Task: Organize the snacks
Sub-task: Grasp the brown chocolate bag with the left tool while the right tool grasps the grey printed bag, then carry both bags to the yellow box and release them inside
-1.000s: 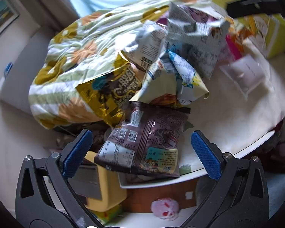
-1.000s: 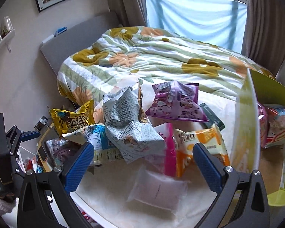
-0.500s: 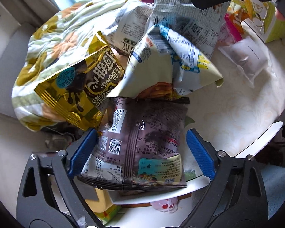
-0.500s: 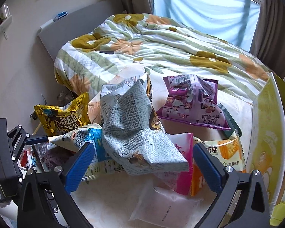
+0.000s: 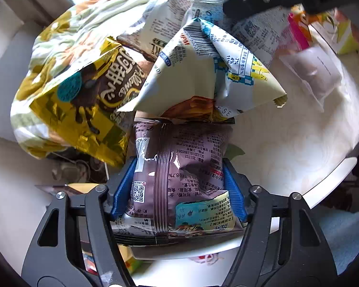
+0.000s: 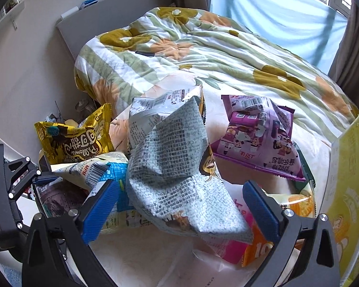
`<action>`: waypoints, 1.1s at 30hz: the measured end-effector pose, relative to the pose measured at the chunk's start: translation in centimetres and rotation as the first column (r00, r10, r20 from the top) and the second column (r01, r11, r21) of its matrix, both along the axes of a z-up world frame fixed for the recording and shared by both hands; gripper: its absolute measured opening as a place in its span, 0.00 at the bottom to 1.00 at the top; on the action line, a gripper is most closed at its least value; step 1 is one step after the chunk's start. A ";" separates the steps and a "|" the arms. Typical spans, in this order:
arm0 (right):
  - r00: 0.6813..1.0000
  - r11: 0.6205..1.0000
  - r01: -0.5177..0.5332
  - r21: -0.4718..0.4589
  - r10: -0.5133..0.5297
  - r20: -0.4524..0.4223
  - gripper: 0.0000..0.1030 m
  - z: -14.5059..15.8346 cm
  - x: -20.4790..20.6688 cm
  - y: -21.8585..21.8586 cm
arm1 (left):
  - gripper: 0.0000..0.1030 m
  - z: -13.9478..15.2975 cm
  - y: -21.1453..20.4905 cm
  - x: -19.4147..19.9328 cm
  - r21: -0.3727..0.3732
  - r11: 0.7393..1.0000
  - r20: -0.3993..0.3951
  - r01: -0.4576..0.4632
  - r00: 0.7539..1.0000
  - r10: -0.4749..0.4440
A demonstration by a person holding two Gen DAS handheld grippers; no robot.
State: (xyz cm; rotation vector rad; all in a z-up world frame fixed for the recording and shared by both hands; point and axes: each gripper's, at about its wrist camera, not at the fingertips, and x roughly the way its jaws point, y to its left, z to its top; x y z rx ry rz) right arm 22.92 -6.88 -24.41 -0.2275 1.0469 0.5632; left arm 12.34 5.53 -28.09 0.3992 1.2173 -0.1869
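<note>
The left gripper [image 5: 179, 186] is closing its fingers on the brown packet [image 5: 179, 174] at the worktop [image 5: 299, 148] edge, risking a slip under the overlapping white packet [image 5: 203, 71], while the right gripper [image 6: 179, 205] is hovering wide open, holding nothing.
</note>
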 end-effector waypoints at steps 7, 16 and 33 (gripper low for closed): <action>0.998 0.998 -0.056 -0.015 0.056 -0.021 0.81 -1.0 0.1 0.6 | 0.59 0.3 -0.2 -0.6 -0.008 1.000 -0.005 -0.011 1.000 0.011; 0.999 0.999 -0.046 -0.009 0.046 -0.010 0.47 -0.5 -0.5 -0.7 | 0.58 0.7 0.2 0.0 -0.015 0.999 0.001 -0.032 0.999 0.032; 0.999 0.998 -0.010 0.063 0.007 0.042 0.38 4.1 -3.4 -3.7 | 0.58 4.2 -2.0 -3.5 -0.019 0.994 0.056 -0.109 0.992 0.110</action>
